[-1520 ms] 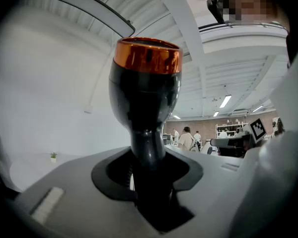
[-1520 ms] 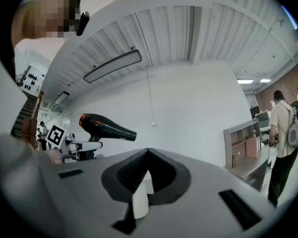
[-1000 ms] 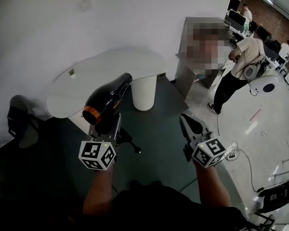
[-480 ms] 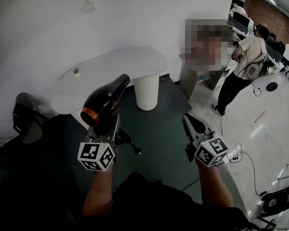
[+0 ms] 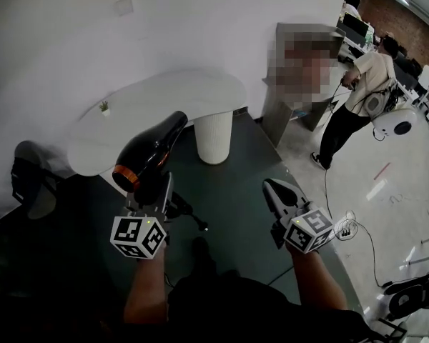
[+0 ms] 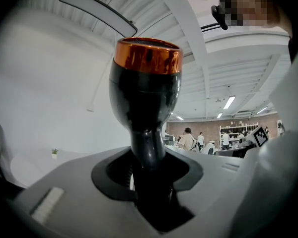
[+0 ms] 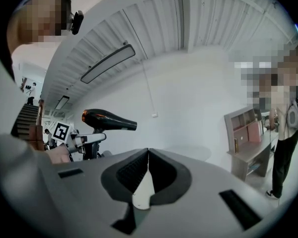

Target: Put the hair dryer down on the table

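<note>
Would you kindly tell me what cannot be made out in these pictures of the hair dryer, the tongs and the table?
- Hair dryer handle: head view, hidden beneath its own body and the left tongs.
- Its nozzle: left gripper view, hidden behind the copper-ringed end.
- Small plant on the table: head view, too small to identify.
- Gap between dryer and table: head view looks steeply down, so height cannot be judged.
</note>
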`<state>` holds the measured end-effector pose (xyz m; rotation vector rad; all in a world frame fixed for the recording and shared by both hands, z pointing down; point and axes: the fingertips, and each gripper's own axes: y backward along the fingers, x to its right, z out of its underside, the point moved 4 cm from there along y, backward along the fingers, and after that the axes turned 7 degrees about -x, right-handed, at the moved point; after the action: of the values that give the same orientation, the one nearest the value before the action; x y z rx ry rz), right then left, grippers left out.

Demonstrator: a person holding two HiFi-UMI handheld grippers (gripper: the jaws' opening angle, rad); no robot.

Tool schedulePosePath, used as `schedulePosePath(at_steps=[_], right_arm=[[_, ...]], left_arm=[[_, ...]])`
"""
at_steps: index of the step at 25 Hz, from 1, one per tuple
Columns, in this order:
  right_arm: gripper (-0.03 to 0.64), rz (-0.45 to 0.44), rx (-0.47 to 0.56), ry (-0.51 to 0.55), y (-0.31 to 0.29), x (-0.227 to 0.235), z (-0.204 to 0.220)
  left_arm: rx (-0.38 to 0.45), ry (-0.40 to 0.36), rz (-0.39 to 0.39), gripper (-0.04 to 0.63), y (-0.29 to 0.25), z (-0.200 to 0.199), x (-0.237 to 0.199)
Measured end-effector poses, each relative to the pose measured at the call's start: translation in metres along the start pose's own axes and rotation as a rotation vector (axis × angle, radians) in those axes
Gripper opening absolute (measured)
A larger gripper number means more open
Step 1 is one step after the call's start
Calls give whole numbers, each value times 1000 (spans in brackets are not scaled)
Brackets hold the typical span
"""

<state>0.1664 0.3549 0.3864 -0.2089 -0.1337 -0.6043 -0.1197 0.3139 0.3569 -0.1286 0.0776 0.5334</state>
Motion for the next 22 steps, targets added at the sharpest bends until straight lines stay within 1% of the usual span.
schedulePosePath(at_steps=[6,10,17,22], right_arm=[[12,36,-11,-11,-56,28,-9],[12,20,-17,-4,-113,35,-27],[12,17,-28,-5,-176,36,-39],[12,36,-53,-26,-210,37,-41]], left_arm=[[16,-1,58,153,-54,-11,-40],[27,-5,80,153,-93,-27,-81],[34,-18,103,153,-123,-37,-130],[25,-4,127,153,-141,-37,-160]])
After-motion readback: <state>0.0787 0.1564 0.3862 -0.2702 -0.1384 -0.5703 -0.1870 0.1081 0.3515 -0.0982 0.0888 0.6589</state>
